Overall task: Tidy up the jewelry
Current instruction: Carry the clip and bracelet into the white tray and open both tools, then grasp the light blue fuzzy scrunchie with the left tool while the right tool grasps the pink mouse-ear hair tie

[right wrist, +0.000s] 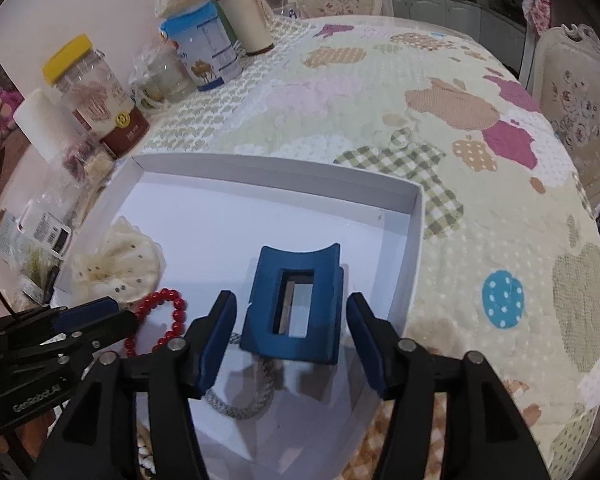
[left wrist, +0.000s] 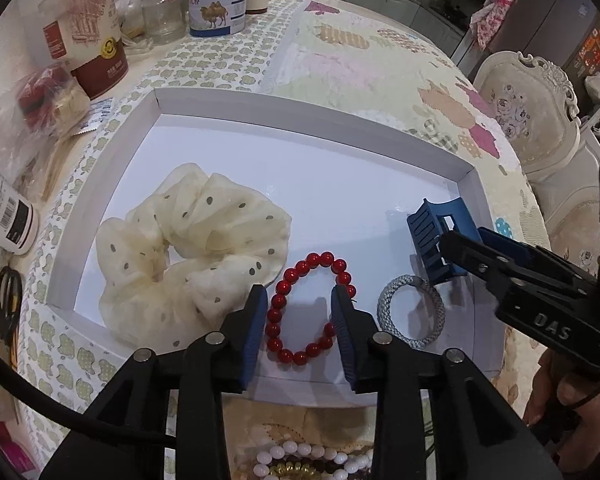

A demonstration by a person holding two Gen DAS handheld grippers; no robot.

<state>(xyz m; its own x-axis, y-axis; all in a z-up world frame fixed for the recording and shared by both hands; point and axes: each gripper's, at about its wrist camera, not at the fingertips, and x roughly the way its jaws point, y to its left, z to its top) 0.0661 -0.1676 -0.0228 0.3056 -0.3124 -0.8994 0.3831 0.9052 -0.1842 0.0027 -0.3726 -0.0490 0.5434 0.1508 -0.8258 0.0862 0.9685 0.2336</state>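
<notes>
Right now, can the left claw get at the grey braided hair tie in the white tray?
Probably yes. The grey braided hair tie lies flat just right of the open left claw, nothing covering it; the red bead bracelet beneath that claw is the nearest clutter.

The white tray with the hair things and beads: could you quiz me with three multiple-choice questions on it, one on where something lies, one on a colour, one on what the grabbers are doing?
1. In the left wrist view, what lies between the scrunchie and the grey hair tie in the white tray?
A. bead bracelet
B. hair claw
C. spoon

2. What colour is the hair claw?
A. pink
B. blue
C. yellow

3. How are the left gripper and right gripper?
A. both clamped shut
B. both open, gripping nothing
C. out of sight

Answers:
1 A, the red bead bracelet lies between them.
2 B, it is plainly blue.
3 B, gaps show beside each pad.
</notes>
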